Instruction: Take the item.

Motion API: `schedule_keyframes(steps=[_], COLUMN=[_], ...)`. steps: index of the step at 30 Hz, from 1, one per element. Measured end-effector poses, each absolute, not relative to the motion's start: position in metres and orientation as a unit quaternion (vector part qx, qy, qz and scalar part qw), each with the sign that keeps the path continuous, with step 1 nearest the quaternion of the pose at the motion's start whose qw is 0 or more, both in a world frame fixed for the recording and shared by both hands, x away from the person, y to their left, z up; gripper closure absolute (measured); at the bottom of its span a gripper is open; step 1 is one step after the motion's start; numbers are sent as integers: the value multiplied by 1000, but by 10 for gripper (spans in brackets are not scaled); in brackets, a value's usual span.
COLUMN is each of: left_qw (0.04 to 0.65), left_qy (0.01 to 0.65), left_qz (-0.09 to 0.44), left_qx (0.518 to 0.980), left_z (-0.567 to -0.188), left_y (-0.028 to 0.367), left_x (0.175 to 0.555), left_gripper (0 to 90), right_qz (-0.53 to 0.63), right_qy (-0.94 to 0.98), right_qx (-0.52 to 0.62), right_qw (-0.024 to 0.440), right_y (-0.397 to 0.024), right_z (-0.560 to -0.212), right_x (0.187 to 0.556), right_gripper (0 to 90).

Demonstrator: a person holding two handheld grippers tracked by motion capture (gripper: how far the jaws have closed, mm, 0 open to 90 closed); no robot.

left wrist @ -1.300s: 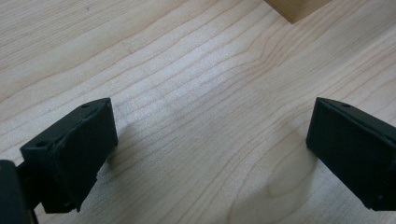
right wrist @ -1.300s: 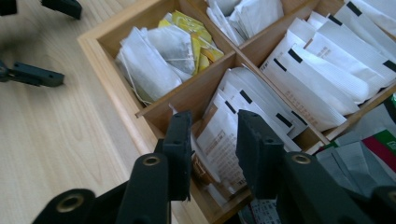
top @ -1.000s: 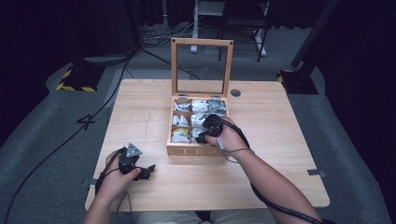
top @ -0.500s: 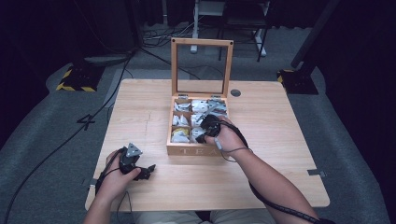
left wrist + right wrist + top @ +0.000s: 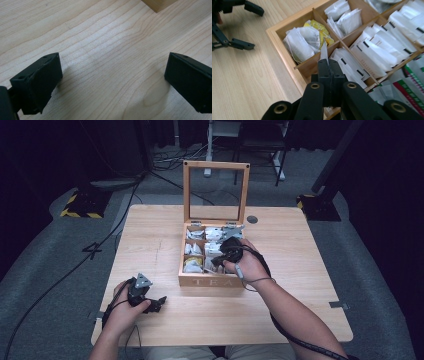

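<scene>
White paper, a thin sachet (image 5: 324,51), stands pinched on edge between the jaws of the right gripper (image 5: 328,65), just above the divider between the 2 nearest compartments of the wooden tea box (image 5: 277,28); in the high view the same right gripper (image 5: 223,258) sits over the front right part of the tea box (image 5: 210,281), whose lid stands open and upright at the back. The main risk is a slip: only a narrow strip of the sachet is caught, so a quick lift or twist could let it slide out and drop back among the other sachets, or onto the table (image 5: 150,235). A second risk is snagging, since the compartment in front is packed tight with white, black-marked sachets (image 5: 352,65), and a neighbour could ride up with the gripped one and spill. Thin paper could also tear if it is pulled against the divider. The right gripper's jaws are pressed fully together, closed on the sachet, with no gap showing between them. The left gripper (image 5: 156,302) rests low on the table near the person's left hand, well apart from the box; in its own view the left gripper (image 5: 110,82) has its 2 jaws spread wide over bare wood, holding nothing.
</scene>
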State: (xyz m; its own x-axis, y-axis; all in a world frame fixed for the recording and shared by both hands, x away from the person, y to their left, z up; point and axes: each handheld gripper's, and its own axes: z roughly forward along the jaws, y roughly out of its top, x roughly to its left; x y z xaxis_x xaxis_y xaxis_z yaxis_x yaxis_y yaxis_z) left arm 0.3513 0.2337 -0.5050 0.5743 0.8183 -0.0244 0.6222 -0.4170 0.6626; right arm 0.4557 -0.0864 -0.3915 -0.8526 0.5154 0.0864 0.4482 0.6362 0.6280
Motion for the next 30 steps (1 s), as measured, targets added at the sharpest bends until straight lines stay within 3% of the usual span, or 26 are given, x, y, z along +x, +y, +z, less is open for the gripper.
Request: schedule_keyframes(steps=[30], left_qw=[320], left_qy=[435], left_qz=[152], left_qx=[828], left_z=[-505], left_y=[233], left_x=[354], left_gripper=[7], right_qz=[432], right_qy=[848], right_qx=[286], right_qw=[113], right_y=[-138], right_z=[-342], right_x=[439], right_gripper=[900])
